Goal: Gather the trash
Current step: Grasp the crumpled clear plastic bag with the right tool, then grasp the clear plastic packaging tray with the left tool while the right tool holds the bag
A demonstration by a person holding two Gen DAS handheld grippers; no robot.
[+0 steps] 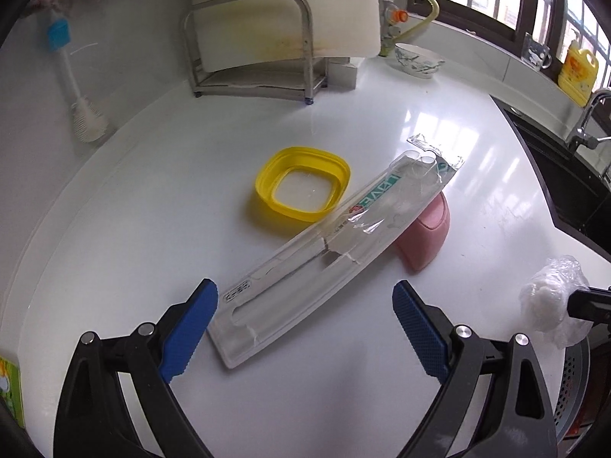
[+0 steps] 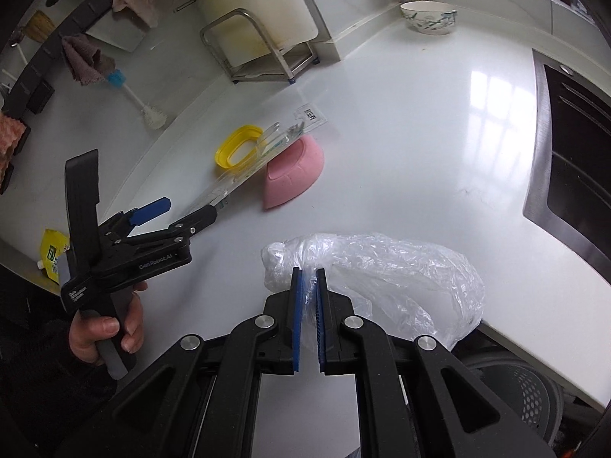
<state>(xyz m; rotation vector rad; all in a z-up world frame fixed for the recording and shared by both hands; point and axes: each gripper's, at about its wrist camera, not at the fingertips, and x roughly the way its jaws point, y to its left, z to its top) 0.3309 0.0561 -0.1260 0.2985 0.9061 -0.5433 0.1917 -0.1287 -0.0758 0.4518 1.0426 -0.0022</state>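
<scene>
A long clear plastic blister pack (image 1: 324, 244) lies on the white counter, its far end propped on a pink lid (image 1: 425, 236). A yellow square ring (image 1: 303, 189) lies beside it. My left gripper (image 1: 305, 320) is open, its blue fingers on either side of the pack's near end. It shows in the right wrist view (image 2: 183, 210) too, with the pack (image 2: 263, 152). My right gripper (image 2: 309, 274) is shut on a crumpled clear plastic bag (image 2: 385, 274) near the counter's front edge. The bag also shows at the right of the left wrist view (image 1: 550, 301).
A metal rack (image 1: 259, 49) with a white board stands at the back. A bowl (image 1: 418, 59), a bottle brush (image 1: 82, 103), a dark sink (image 2: 573, 168) at the right and a perforated bin (image 2: 527, 393) below the counter edge. A yellow sachet (image 2: 49, 255) lies at the left.
</scene>
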